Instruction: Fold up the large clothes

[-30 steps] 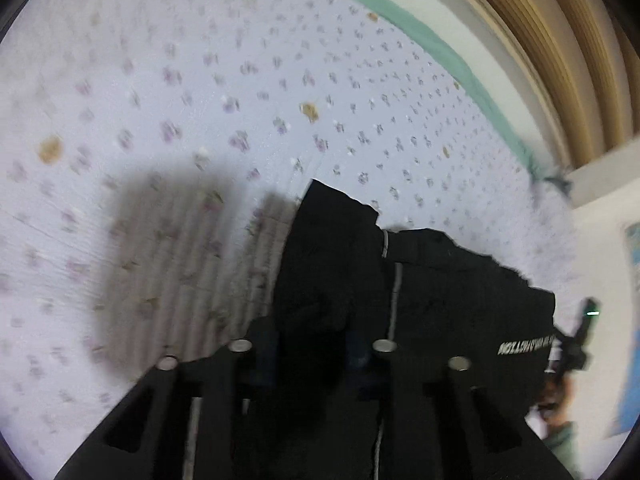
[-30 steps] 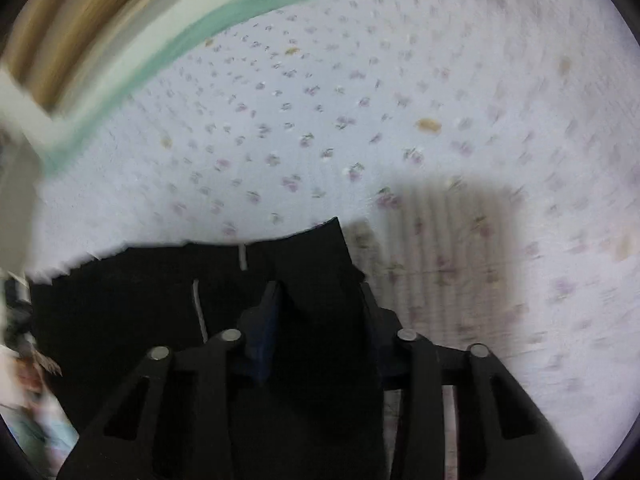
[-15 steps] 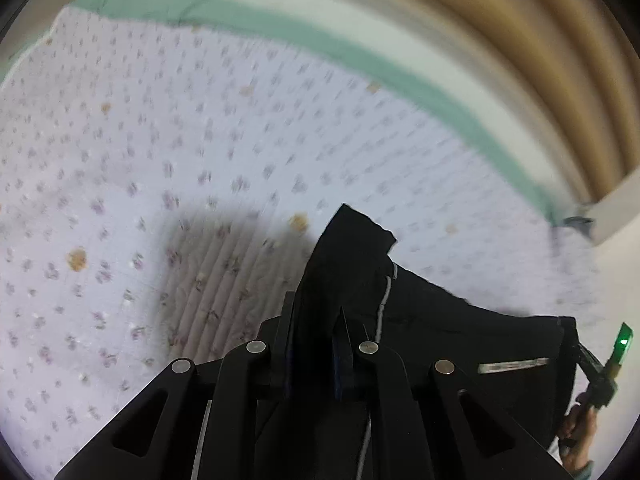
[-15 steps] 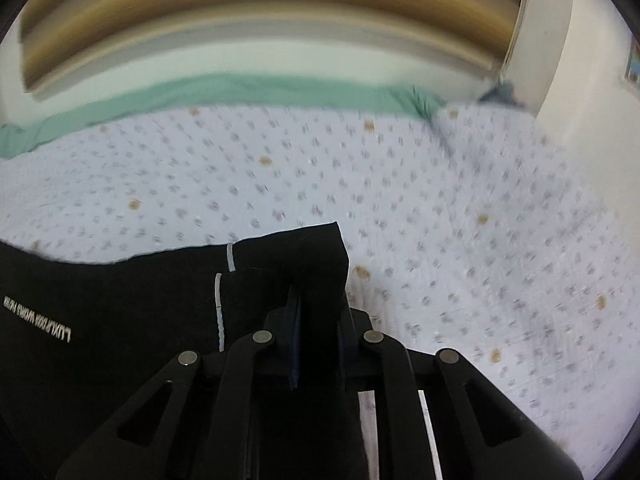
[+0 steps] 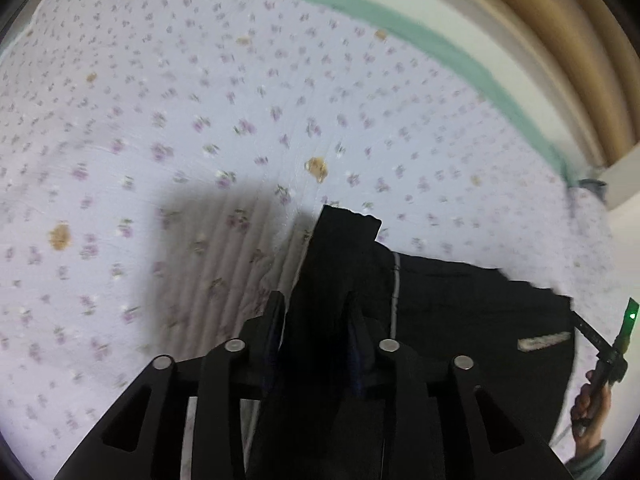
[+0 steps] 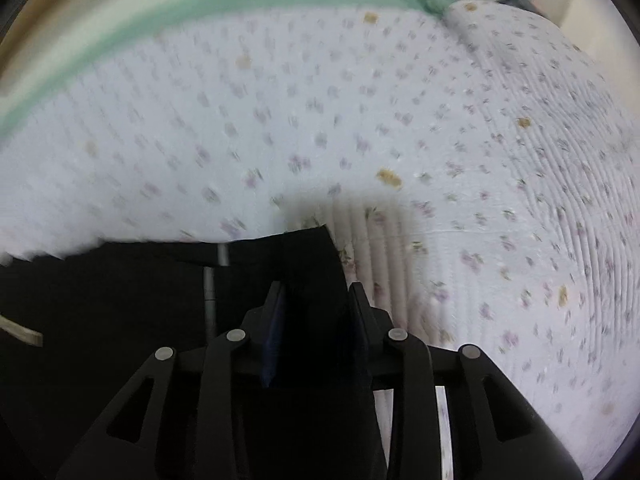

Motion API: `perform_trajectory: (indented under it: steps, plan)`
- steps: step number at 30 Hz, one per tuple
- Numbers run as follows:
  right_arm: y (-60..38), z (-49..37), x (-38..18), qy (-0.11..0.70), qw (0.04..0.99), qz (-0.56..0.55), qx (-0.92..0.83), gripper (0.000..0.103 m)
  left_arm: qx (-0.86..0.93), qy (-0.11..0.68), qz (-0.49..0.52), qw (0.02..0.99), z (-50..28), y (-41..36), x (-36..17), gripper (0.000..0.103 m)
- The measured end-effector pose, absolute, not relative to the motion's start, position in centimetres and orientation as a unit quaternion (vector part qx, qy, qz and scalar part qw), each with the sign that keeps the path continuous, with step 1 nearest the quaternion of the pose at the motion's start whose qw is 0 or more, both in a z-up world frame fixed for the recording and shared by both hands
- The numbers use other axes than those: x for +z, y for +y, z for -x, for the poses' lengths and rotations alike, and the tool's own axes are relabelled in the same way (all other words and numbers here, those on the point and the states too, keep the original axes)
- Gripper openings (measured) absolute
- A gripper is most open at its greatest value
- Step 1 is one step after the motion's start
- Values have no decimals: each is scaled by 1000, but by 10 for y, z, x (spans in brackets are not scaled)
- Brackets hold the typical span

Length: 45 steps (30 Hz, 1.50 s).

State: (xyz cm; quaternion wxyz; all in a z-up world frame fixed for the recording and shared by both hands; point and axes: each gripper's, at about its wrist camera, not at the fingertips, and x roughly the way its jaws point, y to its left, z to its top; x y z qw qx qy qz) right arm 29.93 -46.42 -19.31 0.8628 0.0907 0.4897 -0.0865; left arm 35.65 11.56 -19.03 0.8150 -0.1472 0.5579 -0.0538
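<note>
A: Location of the black garment (image 5: 460,308)?

B: Held up above the floral bedspread (image 5: 200,100), stretched between both units — one corner in each.

A: Claw states?

B: Left claw (image 5: 316,312) is clamped on one corner; right claw (image 6: 316,300) is clamped on the other. A pale stripe (image 6: 209,284) runs down the fabric — possibly a reflective trim; blur prevents confirmation.

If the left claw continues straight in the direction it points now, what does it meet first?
Probably the floral bedspread. The left claw already grips the black garment; beyond its corner only the quilt shows, though depth is unclear.
</note>
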Motion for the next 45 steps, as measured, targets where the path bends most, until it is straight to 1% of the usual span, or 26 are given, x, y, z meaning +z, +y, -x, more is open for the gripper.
perform_trajectory:
  steps: [1, 3, 4, 7, 10, 13, 15, 18, 21, 24, 27, 30, 32, 35, 36, 39, 42, 45]
  plan:
    - [-462, -292, -182, 479, 869, -91, -84, 51, -55, 551, 151, 819, -349, 122, -180, 42]
    - [-455, -265, -150, 452, 886, -85, -68, 57, -55, 534, 155, 829, -331, 131, -156, 45]
    - [-449, -253, -138, 443, 891, -79, -59, 58, -62, 525, 155, 834, -320, 131, -143, 46]
    - [-420, -216, -113, 441, 895, -64, -25, 58, -94, 509, 145, 843, -289, 108, -117, 47]
    - [-385, -188, -116, 465, 880, -91, 27, 58, -148, 515, 120, 836, -248, 64, -109, 51]
    - [-346, -172, -132, 492, 865, -83, 61, 58, -186, 532, 80, 822, -217, 4, -121, 51]
    - [-316, -164, -144, 506, 860, -41, 56, 58, -195, 533, 42, 822, -202, -28, -131, 51]
    - [-294, -164, -161, 521, 850, -37, 68, 58, -207, 542, 34, 814, -197, -53, -147, 51]
    - [-289, -171, -189, 536, 843, -13, 46, 58, -195, 568, 33, 799, -201, -65, -178, 50]
    - [-293, -181, -223, 563, 825, -32, 44, 58, -174, 605, 44, 776, -214, -63, -220, 50]
    - [-296, -186, -243, 570, 819, -39, 48, 58, -165, 617, 55, 768, -223, -61, -238, 50]
    - [-293, -187, -246, 567, 822, -24, 45, 58, -159, 617, 26, 770, -224, -69, -235, 50]
    - [-298, -188, -240, 573, 817, -36, 50, 58, -164, 618, 25, 769, -223, -68, -225, 50]
    - [-309, -188, -218, 565, 819, -66, 70, 58, -194, 600, 36, 775, -224, -63, -195, 50]
    - [-315, -191, -203, 547, 830, -77, 77, 58, -202, 583, 41, 786, -229, -61, -179, 50]
    - [-326, -209, -177, 513, 852, -81, 64, 58, -214, 557, 71, 799, -251, -59, -156, 51]
    - [-335, -246, -179, 516, 851, -87, 40, 58, -203, 573, 97, 788, -288, -59, -170, 51]
    - [-336, -280, -218, 567, 818, -91, 38, 58, -170, 633, 99, 749, -316, -57, -223, 50]
